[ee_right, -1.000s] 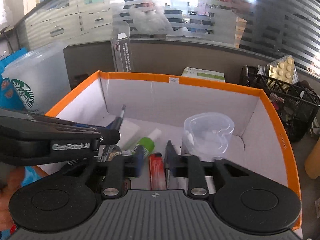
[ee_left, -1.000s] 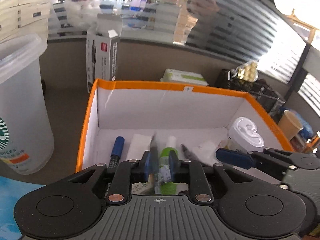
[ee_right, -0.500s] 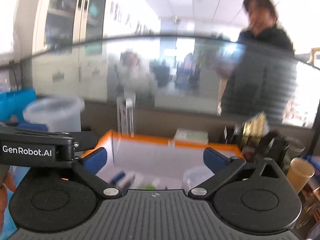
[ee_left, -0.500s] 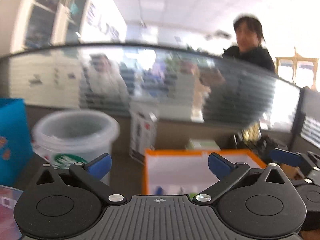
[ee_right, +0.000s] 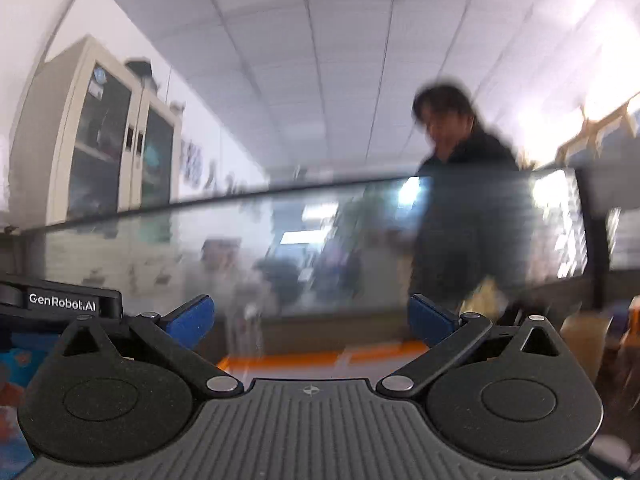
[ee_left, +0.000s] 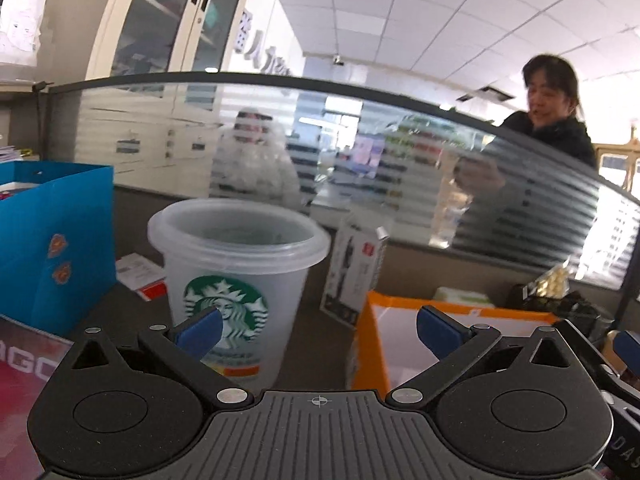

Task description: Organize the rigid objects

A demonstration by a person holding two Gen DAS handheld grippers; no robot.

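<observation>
A glass wall [ee_left: 400, 184] runs across the back of the desk [ee_left: 320, 344], and a person in a dark top [ee_left: 560, 136] stands behind it. On the far left is a tall blue box [ee_left: 52, 240].

The orange-edged box [ee_left: 376, 344] is where the things go. From the left tool [ee_left: 318, 330] it lies low and to the right, with only its left corner and back wall showing. From the right tool [ee_right: 310, 320] only a blurry strip of its orange rim [ee_right: 320, 358] shows, low and straight ahead. Both tools look over the box, not down into it, so the things inside are hidden.

A big clear Starbucks cup [ee_left: 236, 280] stands upright just left of the box, right in front of the left tool. A white carton [ee_left: 356, 272] stands behind the gap between cup and box.

Both tools have their blue fingers [ee_left: 200, 330] wide apart with nothing between them.

I think the left tool is nearer the cup. There is open room above the box, but the cup's rim and the box's left edge are close together, so a move there needs care.
</observation>
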